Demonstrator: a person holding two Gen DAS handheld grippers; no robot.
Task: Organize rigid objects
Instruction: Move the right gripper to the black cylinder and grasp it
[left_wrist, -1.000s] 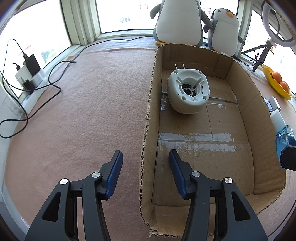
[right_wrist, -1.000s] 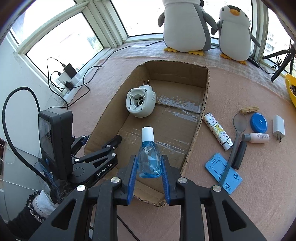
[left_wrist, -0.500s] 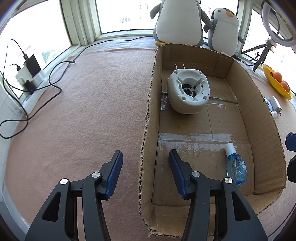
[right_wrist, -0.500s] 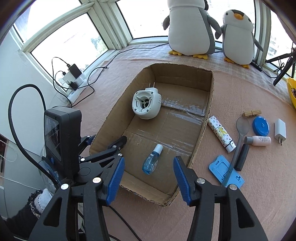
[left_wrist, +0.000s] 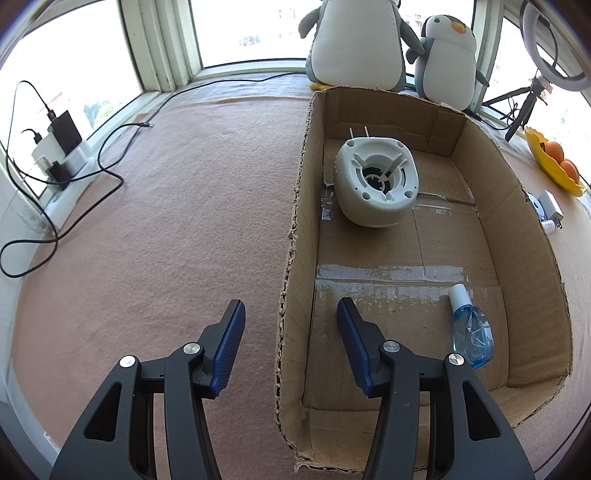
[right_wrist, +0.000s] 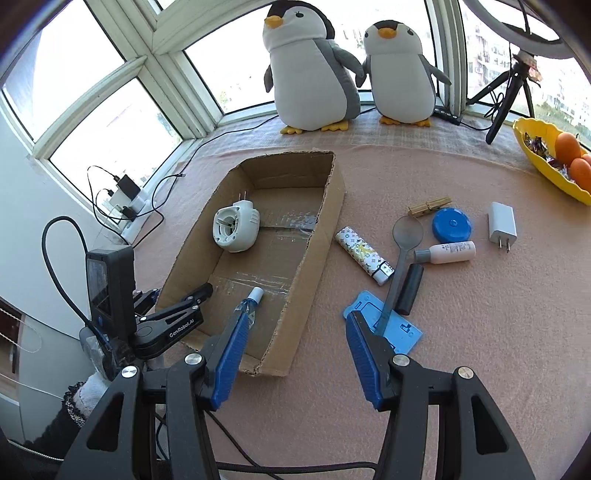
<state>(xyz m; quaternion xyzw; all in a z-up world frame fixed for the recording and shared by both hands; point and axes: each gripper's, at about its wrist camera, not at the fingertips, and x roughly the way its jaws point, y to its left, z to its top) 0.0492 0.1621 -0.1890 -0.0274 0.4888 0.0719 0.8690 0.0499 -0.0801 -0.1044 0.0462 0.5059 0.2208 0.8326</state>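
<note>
Next item being approached
Right gripper (right_wrist: 295, 315), spread and empty, is best being squared across the lighter (right_wrist: 364, 254); left gripper (left_wrist: 290, 302) is being held spread.

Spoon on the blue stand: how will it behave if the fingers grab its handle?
The spoon looks like thin translucent plastic, so probably light and a bit flexible. Its handle lies across the blue stand and beside the black tube, so lifting may nudge both. The long, smooth handle could pivot or slip between the fingers if gripped far from the bowl.
</note>
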